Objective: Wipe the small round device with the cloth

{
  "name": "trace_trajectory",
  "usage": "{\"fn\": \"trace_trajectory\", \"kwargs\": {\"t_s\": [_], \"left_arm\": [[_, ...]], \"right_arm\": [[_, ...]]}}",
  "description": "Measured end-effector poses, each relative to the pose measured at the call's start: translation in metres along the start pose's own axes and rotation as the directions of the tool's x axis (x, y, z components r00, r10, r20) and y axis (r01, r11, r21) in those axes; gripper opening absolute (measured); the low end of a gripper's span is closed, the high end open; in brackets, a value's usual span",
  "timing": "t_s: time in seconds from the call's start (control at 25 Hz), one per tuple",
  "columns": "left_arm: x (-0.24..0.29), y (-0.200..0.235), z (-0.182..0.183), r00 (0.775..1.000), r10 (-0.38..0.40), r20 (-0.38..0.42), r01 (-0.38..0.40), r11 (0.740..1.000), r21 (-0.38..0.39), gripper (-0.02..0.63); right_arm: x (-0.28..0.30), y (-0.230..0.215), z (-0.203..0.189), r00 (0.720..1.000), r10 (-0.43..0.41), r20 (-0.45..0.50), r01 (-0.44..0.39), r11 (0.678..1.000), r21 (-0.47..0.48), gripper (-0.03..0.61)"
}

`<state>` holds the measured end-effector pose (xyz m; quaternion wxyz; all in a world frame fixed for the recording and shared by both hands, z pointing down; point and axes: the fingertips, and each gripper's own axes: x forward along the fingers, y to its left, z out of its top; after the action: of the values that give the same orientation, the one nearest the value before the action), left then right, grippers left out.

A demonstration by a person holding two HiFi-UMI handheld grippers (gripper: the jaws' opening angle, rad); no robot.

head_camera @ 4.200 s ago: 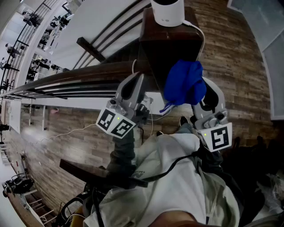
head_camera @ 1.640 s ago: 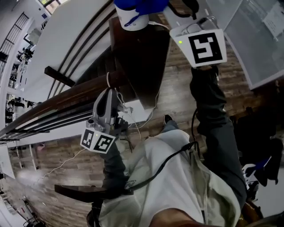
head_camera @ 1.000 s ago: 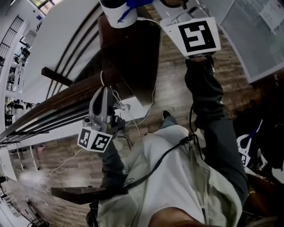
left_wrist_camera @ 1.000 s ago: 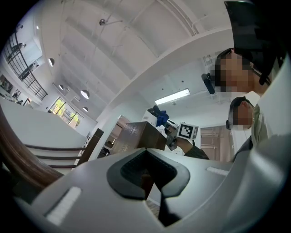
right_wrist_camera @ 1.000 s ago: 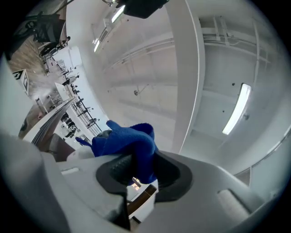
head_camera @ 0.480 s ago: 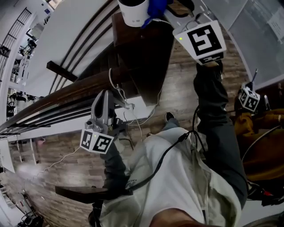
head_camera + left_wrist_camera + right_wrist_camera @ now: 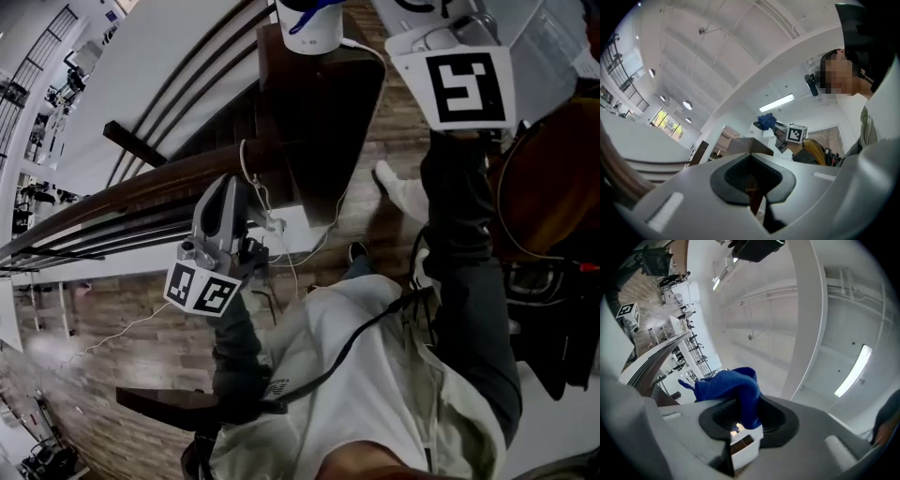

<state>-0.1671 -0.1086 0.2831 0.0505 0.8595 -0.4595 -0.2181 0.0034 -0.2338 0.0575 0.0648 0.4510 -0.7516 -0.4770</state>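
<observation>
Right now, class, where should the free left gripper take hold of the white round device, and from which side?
Probably its lower side wall, from the left: the white round device is an upright cylinder, the blue cloth sits on its top, and its cable leaves rightward.

The round device (image 7: 315,28) sits on the stand (image 7: 323,112), cloth (image 7: 302,5) against its top, left tool (image 7: 228,195) well apart, nearer.
</observation>
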Motion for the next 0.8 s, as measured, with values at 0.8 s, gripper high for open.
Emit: {"fn": "trace_trajectory", "kwargs": {"t_s": [0.8], "left_arm": [[0.099, -0.047, 0.089, 0.975, -0.198, 0.105, 0.167, 0.955, 0.245, 0.003]], "right_arm": [[0.013, 0.046, 0.027, 0.995, -0.005, -0.102, -0.038, 0.905, -0.423, 0.103]]}}
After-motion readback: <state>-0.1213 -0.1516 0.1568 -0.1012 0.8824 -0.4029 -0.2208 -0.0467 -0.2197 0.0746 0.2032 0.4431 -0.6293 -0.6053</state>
